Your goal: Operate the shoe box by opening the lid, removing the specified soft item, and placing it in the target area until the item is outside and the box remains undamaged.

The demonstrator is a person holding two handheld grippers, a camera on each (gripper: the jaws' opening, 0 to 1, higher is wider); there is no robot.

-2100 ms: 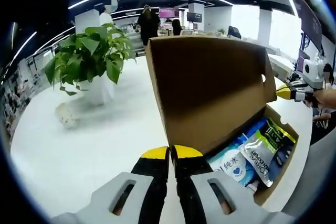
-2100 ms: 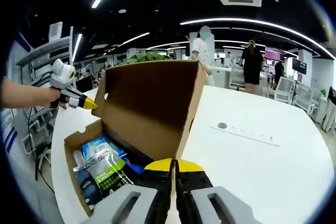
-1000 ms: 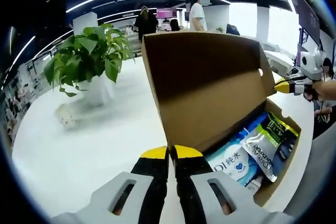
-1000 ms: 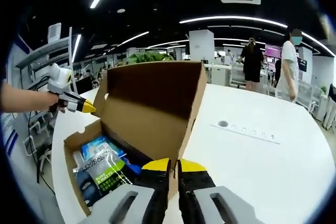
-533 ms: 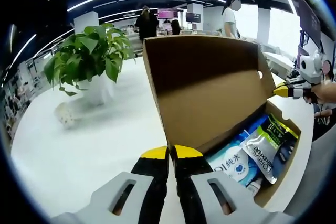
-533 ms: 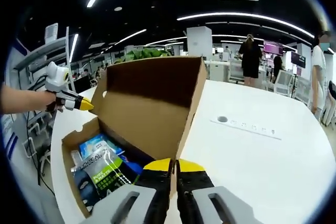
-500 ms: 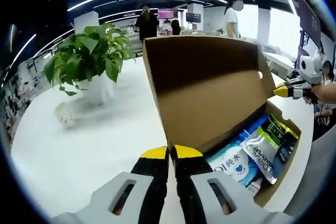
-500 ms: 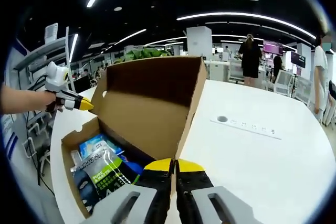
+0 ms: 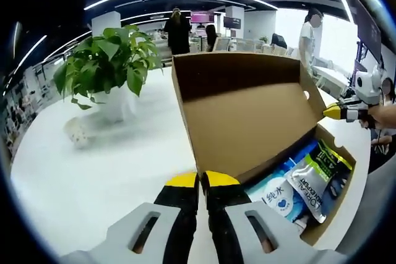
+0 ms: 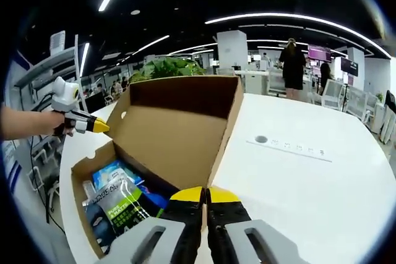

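The brown cardboard shoe box [image 9: 322,214] sits open on the white table [image 9: 93,177], its lid [image 9: 247,115] tilted back. Glossy soft packets [image 9: 312,177] lie inside, partly hidden by the lid. The left gripper [image 9: 199,180] and right gripper [image 10: 199,196] have their yellow-tipped jaws pressed together, possibly pinching the lid's edge.

The left gripper [image 9: 199,180], its yellow-tipped black jaws pressed together, sits at the near corner of the brown cardboard shoe box [image 9: 328,214] on the white table [image 9: 93,171]. The box's hinged lid [image 9: 247,119] stands raised, exposing soft blue-and-white and green-and-silver packets [image 9: 303,180] inside. The right gripper [image 9: 343,110] meets the lid's far corner, and a leafy green plant in a white pot [image 9: 108,69] stands on the table beyond.
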